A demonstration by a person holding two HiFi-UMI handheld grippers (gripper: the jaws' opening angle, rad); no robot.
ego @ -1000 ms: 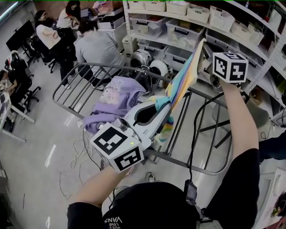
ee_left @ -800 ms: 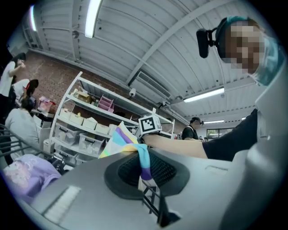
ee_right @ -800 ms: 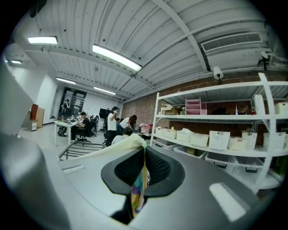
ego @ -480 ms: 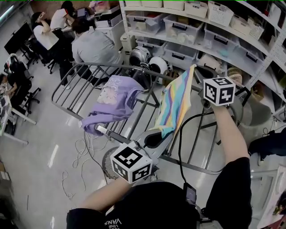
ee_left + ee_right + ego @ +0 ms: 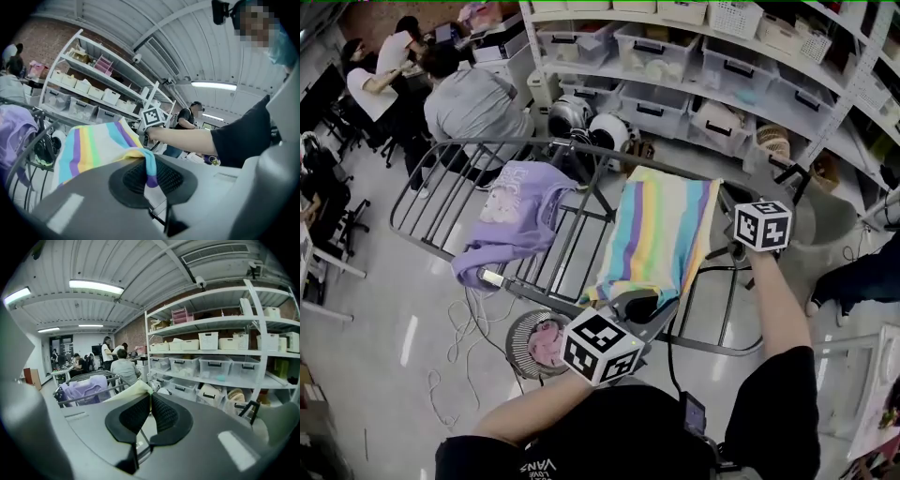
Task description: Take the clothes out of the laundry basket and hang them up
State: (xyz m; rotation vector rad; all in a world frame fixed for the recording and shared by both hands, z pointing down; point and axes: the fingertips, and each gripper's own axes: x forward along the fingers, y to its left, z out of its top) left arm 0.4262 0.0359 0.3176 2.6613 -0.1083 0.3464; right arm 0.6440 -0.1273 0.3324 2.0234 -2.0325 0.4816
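Striped cloth [image 5: 661, 234], in pastel bands, is the item in hand. From the head view it is stretched flat over the right-hand part of the grey metal drying rack [image 5: 441, 178], held at two corners. The left gripper [image 5: 623, 300] has the near corner and the right gripper [image 5: 722, 225] the far right edge. Whether the cloth already bears on the rails cannot be told. A purple garment [image 5: 516, 211] hangs on the rack just beside it. The laundry basket [image 5: 520, 328] stands on the floor below, with a pink item [image 5: 546, 342] left inside.

Left gripper view: the jaws are clamped together on a narrow twist of the cloth's corner [image 5: 149, 168], and the rest fans away toward the rack.

Right gripper view: the jaws are pressed together on a thin pale edge of the cloth [image 5: 136, 389]. The rack [image 5: 93, 397] and purple garment [image 5: 82, 387] lie beyond.

Risks noted:
- The left hold takes very little fabric, so a pull to straighten the cloth could draw it free.
- If released with most of the weight on the near side, the cloth could slide off the rails to the floor.
- A corner could snag on a rail or overlap the purple garment.
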